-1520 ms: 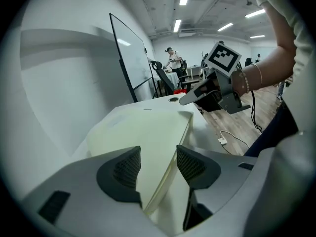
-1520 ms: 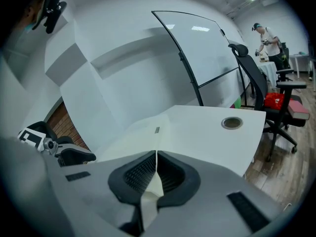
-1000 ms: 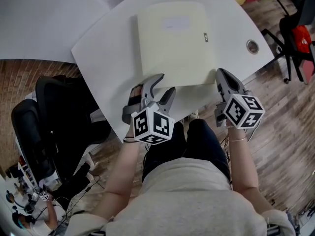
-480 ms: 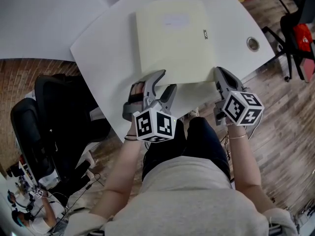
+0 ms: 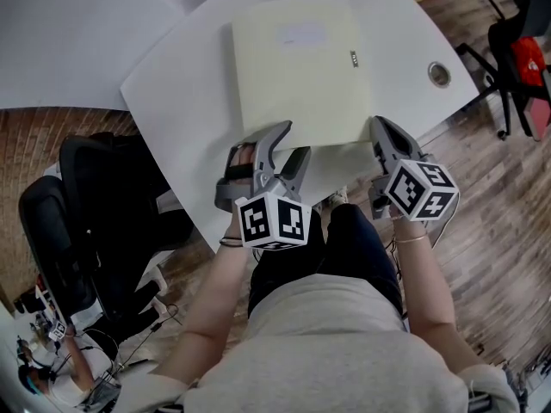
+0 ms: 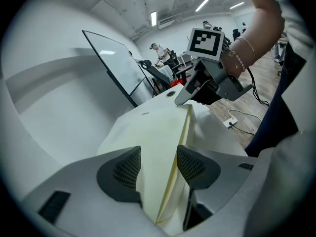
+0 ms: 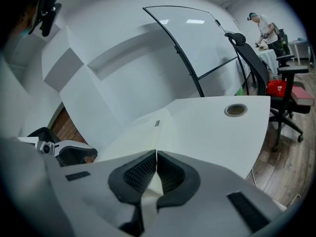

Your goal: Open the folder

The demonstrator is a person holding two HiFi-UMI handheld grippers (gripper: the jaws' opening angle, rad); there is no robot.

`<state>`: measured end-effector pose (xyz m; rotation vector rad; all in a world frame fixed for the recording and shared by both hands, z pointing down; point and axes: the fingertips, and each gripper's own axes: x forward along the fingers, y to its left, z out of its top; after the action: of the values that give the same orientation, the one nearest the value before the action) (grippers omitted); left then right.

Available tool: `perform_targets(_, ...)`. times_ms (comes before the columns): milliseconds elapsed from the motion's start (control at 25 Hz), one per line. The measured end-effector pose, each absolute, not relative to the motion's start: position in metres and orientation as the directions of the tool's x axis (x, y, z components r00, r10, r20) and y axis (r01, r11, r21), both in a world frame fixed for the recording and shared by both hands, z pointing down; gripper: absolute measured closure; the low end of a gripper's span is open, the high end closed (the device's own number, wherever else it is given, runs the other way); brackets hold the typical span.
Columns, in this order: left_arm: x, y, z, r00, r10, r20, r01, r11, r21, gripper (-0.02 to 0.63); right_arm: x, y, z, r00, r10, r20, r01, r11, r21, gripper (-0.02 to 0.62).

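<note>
Cream folder (image 5: pixel 297 67) has hardly been shifted: its near corner is kept pinched by the right gripper (image 5: pixel 376 129), its edge straddled by the wide-open left gripper (image 5: pixel 291 141); opening is judged barely begun.

The right gripper (image 7: pixel 156 157) has its dark ribbed jaws pressed together on the near corner of a pale yellow card folder (image 7: pixel 136 135), which lies flat on a curved white table (image 7: pixel 207 127). A round metal grommet (image 7: pixel 235 110) sits near the table's right edge.

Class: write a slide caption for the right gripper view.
Right gripper shut on a corner of the cream folder, white table beyond.
</note>
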<state>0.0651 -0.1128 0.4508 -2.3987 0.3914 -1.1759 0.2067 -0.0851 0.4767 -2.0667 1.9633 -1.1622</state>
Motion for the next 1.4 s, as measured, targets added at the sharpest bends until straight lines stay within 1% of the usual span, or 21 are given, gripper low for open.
perform_targets(640,0.096,-0.103,0.453,0.608,-0.445,0.658,0.062,-0.800,-0.597,0.379,0.206,-0.085,0.476,-0.107,-0.885,0.453,-0.823,-0.177,-0.540,0.574)
perform_targets(1080,0.104,-0.101,0.455,0.601,-0.458,0.655,0.080,-0.781,-0.620,0.380,0.207,-0.085,0.477,-0.105,-0.890,0.444,-0.812,-0.180,-0.554,0.574)
perform_targets(1120,0.104,-0.100,0.456,0.599,-0.457,0.657,0.084,-0.780,-0.620,0.384,0.207,-0.085,0.477,-0.104,-0.891,0.443,-0.811,-0.181,-0.556,0.573)
perform_targets(1200,0.105,-0.098,0.459,0.591,-0.454,0.667,0.098,-0.780,-0.618,0.412,0.207,-0.085,0.477,-0.104,-0.891,0.441,-0.809,-0.183,-0.559,0.574)
perform_targets(1280,0.107,-0.096,0.462,0.582,-0.454,0.675,0.114,-0.776,-0.620,0.477,0.208,-0.085,0.477,-0.104,-0.891,0.441,-0.808,-0.183,-0.561,0.574)
perform_targets(1400,0.109,-0.096,0.463,0.580,-0.462,0.670,0.118,-0.767,-0.631,0.491,0.209,-0.085,0.477,-0.105,-0.891,0.441,-0.808,-0.183,-0.561,0.574)
